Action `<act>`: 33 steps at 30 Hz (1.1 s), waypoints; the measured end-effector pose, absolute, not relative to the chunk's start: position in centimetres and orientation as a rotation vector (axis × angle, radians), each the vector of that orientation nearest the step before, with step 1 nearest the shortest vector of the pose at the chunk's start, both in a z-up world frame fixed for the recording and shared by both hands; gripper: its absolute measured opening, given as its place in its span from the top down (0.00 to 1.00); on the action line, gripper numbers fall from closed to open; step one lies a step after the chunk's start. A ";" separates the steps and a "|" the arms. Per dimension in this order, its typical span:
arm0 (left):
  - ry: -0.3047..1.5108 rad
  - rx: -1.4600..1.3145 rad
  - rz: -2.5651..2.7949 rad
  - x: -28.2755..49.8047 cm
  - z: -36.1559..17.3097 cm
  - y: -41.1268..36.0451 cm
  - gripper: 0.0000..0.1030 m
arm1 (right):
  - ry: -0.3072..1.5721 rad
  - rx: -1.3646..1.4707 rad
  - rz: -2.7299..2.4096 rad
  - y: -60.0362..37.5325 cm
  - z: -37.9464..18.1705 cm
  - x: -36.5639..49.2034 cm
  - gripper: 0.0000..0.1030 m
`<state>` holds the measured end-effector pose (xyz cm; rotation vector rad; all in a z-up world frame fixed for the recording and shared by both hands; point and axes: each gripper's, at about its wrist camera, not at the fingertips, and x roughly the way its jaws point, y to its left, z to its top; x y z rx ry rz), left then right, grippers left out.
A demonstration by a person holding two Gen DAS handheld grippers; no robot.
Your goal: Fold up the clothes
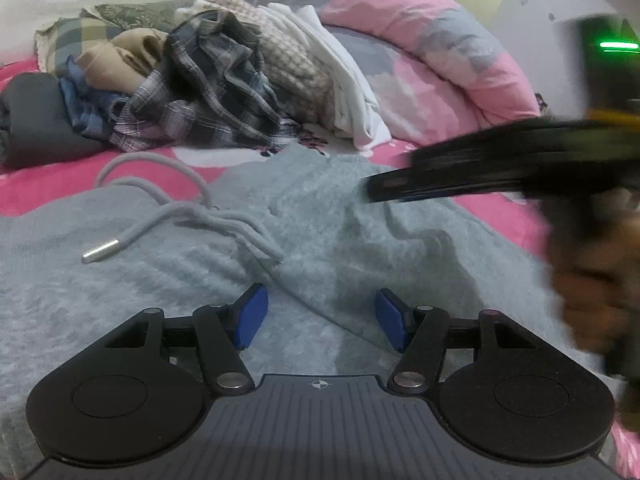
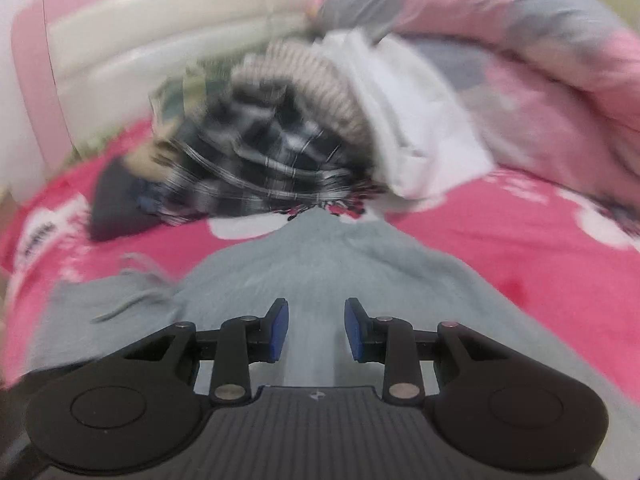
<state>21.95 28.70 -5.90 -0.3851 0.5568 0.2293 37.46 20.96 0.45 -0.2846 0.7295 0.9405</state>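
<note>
Pink bed sheet (image 2: 520,240) carries a grey sweater (image 1: 320,216) spread rumpled right under your left gripper (image 1: 318,318) and right gripper (image 2: 316,330), both wide open, holding nothing; folded or not, unclear; mixed clothes pile (image 1: 200,80) lies ahead
</note>
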 end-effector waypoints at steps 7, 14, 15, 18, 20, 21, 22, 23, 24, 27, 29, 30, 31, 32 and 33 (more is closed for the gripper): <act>0.556 -0.350 0.286 23.4 -6.0 28.6 0.41 | 0.767 -0.300 0.835 26.2 -4.3 42.1 0.70; 0.547 -0.357 0.288 23.6 -6.2 28.8 0.41 | 0.760 -0.358 0.805 27.3 -4.1 42.6 0.69; 0.538 -0.370 0.282 23.4 -6.2 29.0 0.40 | 0.775 -0.348 0.788 27.3 -3.9 42.6 0.69; 0.511 -0.450 0.250 22.6 -6.3 30.0 0.40 | 0.771 -0.326 0.749 25.4 -2.1 42.1 0.68; 0.502 -0.504 0.232 22.1 -6.2 30.7 0.40 | 0.770 -0.296 0.733 22.2 -0.3 41.7 0.68; 0.501 -0.519 0.228 22.1 -6.1 30.9 0.40 | 0.776 -0.268 0.729 19.9 0.8 41.4 0.67; 0.500 -0.534 0.225 22.0 -6.1 31.0 0.40 | 0.782 -0.240 0.725 17.6 1.9 41.2 0.67; 0.505 -0.533 0.227 22.2 -6.1 31.0 0.40 | 0.809 -0.212 0.713 15.0 2.7 41.0 0.67; 0.509 -0.532 0.229 22.3 -6.0 31.0 0.40 | 0.847 -0.205 0.685 12.9 2.6 40.7 0.66; 0.525 -0.474 0.246 22.9 -6.0 30.2 0.39 | 0.959 -0.182 0.601 6.4 2.5 40.0 0.66; 0.523 -0.463 0.246 22.9 -6.1 30.1 0.39 | 1.013 -0.240 0.482 4.3 -0.2 40.4 0.66; 0.522 -0.459 0.245 22.9 -6.2 30.1 0.39 | 1.014 -0.278 0.422 3.6 -1.9 41.0 0.66; 0.520 -0.454 0.245 23.0 -6.2 30.1 0.39 | 1.014 -0.316 0.361 2.9 -3.5 41.6 0.62; 0.514 -0.467 0.239 22.9 -6.3 30.3 0.39 | 1.004 -0.255 0.340 1.9 -3.3 41.7 0.61; 0.507 -0.481 0.232 22.7 -6.4 30.5 0.39 | 0.993 -0.193 0.320 0.8 -3.0 41.7 0.62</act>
